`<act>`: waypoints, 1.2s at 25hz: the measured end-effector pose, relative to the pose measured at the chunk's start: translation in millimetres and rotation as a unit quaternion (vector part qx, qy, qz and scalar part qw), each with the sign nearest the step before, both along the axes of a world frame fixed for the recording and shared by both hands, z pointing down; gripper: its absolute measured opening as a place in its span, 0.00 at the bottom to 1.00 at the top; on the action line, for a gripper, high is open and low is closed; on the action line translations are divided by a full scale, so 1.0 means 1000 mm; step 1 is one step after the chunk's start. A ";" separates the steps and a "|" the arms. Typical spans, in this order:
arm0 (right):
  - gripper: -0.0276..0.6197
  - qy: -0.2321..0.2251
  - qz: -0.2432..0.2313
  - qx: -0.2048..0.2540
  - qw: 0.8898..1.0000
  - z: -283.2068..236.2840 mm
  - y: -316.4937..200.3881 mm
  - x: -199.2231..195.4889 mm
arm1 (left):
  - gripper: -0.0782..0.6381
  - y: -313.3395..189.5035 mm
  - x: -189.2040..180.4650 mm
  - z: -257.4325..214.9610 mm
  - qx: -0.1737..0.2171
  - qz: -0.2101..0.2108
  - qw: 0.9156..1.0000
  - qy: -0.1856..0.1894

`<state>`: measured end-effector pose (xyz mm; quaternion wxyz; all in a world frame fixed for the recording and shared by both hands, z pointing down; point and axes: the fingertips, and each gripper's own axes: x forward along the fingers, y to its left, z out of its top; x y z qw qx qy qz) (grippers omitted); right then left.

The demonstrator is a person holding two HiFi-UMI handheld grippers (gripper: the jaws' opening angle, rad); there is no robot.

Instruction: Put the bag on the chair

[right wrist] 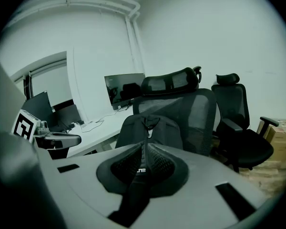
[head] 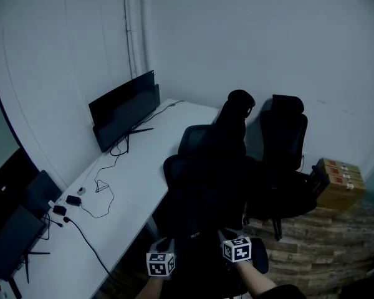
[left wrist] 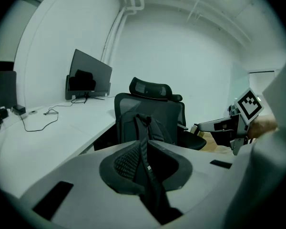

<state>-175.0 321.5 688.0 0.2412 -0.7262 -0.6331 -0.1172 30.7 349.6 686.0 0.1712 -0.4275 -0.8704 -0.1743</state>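
The black fabric backpack hangs between the two tools, just in front of the mesh back of the black office chair with a headrest. This chair stands beside the long right edge of the white desk. The left tongs are closed tightly on one black shoulder strap, and the right tongs are closed in the same way on the other shoulder strap. In each gripper view the strap runs through the middle of the jaws and leads to the backpack. I think one strap is taken on each side so that the weight is shared and the backpack hangs upright, without swinging or turning, on the way to the chair. The room is dark, so I cannot tell if its bottom already touches the seat. In my judgement it is near the chair but not yet put down. The next move probably needs to bring it over the seat and lower it before the tongs let go. A black flat monitor stands at the far edge of the desk by the wall, well apart from the backpack.
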 end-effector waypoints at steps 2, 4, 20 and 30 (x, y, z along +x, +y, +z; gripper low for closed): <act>0.14 -0.005 0.003 -0.007 1.000 -0.006 -0.019 0.008 | 0.17 -0.018 0.010 -0.004 -0.012 0.002 1.000 0.003; 0.14 -0.008 0.007 -0.012 1.000 -0.012 -0.038 0.017 | 0.16 -0.038 0.018 -0.008 -0.019 0.009 1.000 0.003; 0.14 0.000 -0.014 -0.034 0.999 -0.030 -0.163 0.061 | 0.14 -0.160 0.051 -0.030 -0.031 0.025 0.999 -0.017; 0.14 -0.028 -0.057 -0.049 0.997 -0.043 -0.238 0.052 | 0.14 -0.235 0.040 -0.042 -0.050 0.017 0.998 -0.015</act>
